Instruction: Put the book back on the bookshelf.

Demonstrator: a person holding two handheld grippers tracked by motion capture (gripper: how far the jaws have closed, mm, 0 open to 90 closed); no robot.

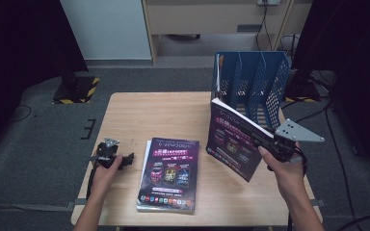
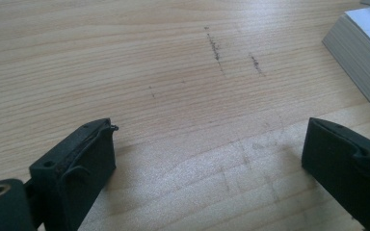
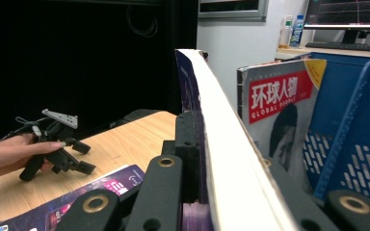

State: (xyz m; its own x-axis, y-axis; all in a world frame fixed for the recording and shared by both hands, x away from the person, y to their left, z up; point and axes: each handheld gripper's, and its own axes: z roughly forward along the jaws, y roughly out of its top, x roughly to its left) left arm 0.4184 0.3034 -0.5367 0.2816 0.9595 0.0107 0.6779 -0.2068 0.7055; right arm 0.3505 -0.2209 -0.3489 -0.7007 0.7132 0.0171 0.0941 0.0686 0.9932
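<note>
Our right tool (image 1: 262,139) is clamped on the magazine (image 1: 233,144), held upright above the counter (image 1: 139,110) beside the blue rack (image 1: 250,82). It looks light, floppy and glossy, so we should grip near the spine. Our left tool (image 1: 125,159) rests, jaws apart.

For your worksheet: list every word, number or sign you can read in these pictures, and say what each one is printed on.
"环球人物" in white on a red band: the magazine with a yellow corner standing in the blue perforated file rack.
"GLOBAL PEOPLE" below it: same cover, partly hidden.
Purple-covered magazine in the right gripper: print blurred.
Purple magazine lying on the wooden table: print too small.
</note>
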